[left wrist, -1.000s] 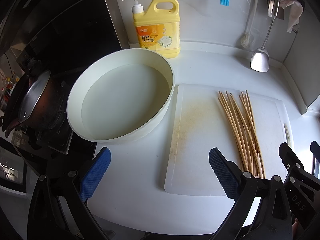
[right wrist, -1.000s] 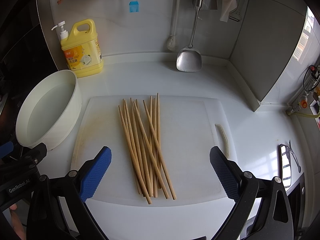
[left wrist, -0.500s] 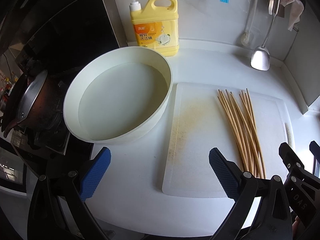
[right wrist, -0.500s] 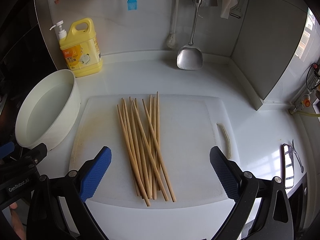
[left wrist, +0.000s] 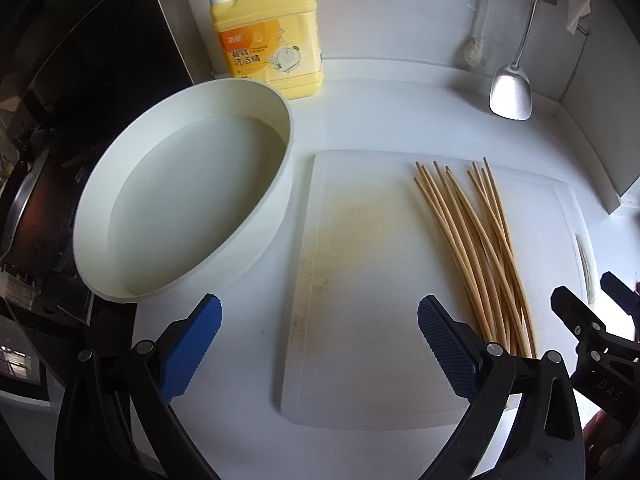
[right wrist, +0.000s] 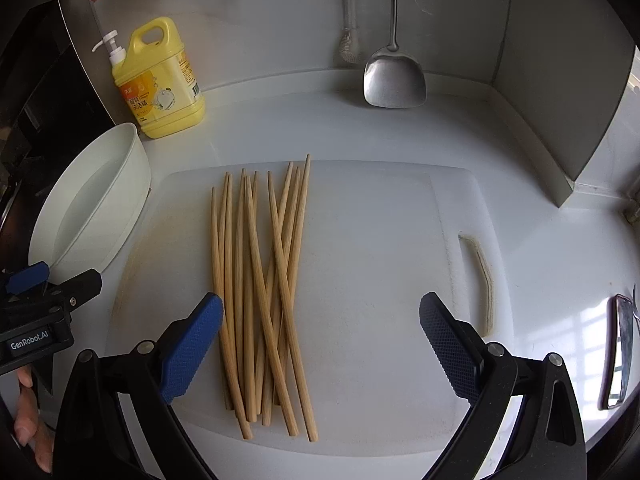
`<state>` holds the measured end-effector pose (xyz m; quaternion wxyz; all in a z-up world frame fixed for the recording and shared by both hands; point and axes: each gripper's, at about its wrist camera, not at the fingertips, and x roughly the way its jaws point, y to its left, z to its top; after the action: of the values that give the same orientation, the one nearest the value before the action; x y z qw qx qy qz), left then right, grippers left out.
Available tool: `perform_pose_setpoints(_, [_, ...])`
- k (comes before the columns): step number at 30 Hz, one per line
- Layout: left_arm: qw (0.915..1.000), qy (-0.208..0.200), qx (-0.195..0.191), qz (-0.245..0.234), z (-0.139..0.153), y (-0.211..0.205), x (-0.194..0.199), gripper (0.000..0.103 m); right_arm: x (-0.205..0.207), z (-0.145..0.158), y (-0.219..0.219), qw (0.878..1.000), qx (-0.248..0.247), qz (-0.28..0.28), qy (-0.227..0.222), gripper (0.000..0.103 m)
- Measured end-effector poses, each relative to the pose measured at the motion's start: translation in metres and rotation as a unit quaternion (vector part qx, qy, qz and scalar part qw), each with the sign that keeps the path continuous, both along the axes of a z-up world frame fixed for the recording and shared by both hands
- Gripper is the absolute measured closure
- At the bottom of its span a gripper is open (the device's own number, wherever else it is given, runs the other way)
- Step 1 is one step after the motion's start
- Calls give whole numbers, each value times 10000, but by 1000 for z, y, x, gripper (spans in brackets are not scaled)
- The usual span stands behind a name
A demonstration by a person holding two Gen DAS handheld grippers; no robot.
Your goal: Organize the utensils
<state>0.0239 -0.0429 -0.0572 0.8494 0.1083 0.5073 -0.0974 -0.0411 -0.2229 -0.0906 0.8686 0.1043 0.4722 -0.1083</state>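
Here, the white cutting board (right wrist: 360,248) lies flat on the white counter (right wrist: 320,120) and serves as the anchor for everything else. A loose bundle of wooden chopsticks (right wrist: 260,288) lies on the board, left of its middle, several sticks crossing one another, their thin tips pointing toward the wall. Off the board's left edge stands a round white basin (left wrist: 180,200), and behind the basin, against the wall, a yellow detergent bottle (left wrist: 268,36) with a pump. Beyond the board's far edge a steel spatula (right wrist: 394,76) hangs down to the counter. The right gripper (right wrist: 320,352) hovers over the board's near edge, its blue pads spread wide and empty, the left pad just beside the chopsticks. The left gripper (left wrist: 320,352) hovers over the board's near-left part, likewise spread wide and holding nothing.
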Motion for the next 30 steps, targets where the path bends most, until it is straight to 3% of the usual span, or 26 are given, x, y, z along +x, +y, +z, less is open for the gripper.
perform_pose_setpoints(4, [10000, -49, -32, -22, -10, -11, 1, 6, 15, -15, 0, 9990, -345, 257, 121, 9])
perform_pose_setpoints(19, [9996, -32, -140, 230, -29, -20, 4, 6, 40, -47, 1, 9946, -519, 854, 291, 9])
perform_pose_setpoints(30, [9993, -74, -345, 101, -38, -45, 2, 6, 36, -52, -29, 9970, -320, 674, 188, 9])
